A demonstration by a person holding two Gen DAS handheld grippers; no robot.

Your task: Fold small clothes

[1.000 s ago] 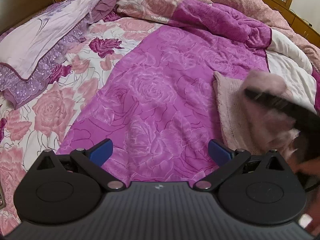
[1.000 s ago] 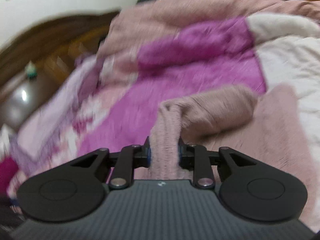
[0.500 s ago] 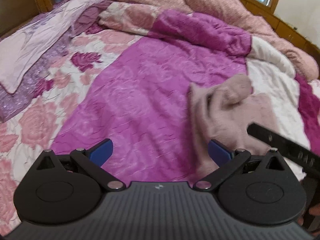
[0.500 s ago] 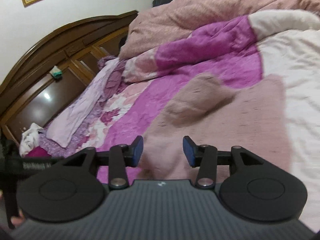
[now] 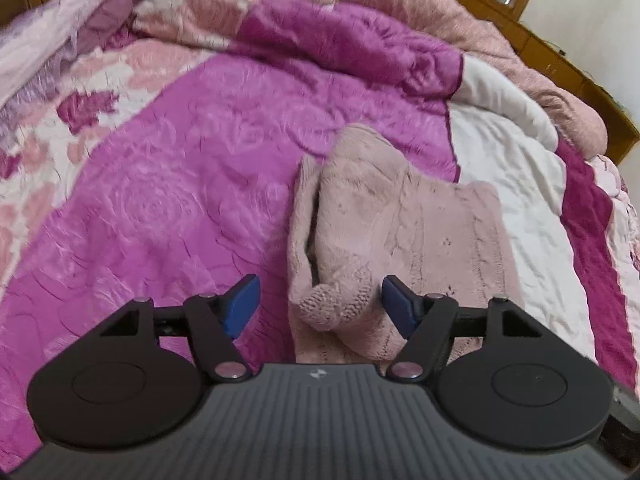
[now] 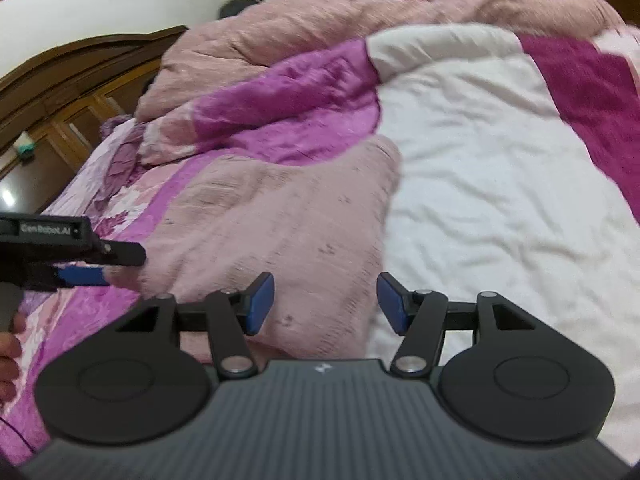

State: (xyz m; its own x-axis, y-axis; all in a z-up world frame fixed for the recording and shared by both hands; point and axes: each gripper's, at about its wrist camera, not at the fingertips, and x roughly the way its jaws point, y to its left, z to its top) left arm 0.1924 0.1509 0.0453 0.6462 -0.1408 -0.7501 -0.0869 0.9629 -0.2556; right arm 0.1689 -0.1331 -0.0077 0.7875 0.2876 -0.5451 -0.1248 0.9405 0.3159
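A small dusty-pink knitted garment (image 5: 400, 232) lies on the bed, partly folded over itself, with a rolled knit edge near the left gripper. It also shows in the right wrist view (image 6: 280, 216). My left gripper (image 5: 320, 308) is open, its blue pads on either side of the garment's near edge, not closed on it. My right gripper (image 6: 326, 304) is open and empty over the garment's near right edge. The left gripper also shows at the left of the right wrist view (image 6: 84, 276).
The bed is covered by a magenta rose-pattern quilt (image 5: 168, 200) with a white panel (image 6: 500, 184) on the right. A heaped pink duvet (image 6: 320, 28) lies at the back. A dark wooden headboard (image 6: 80, 68) stands at the left.
My right gripper let go of the pink garment and opened; the garment now lies on the bed. My left gripper moved right, up to the garment's near edge, and narrowed its jaws a little.
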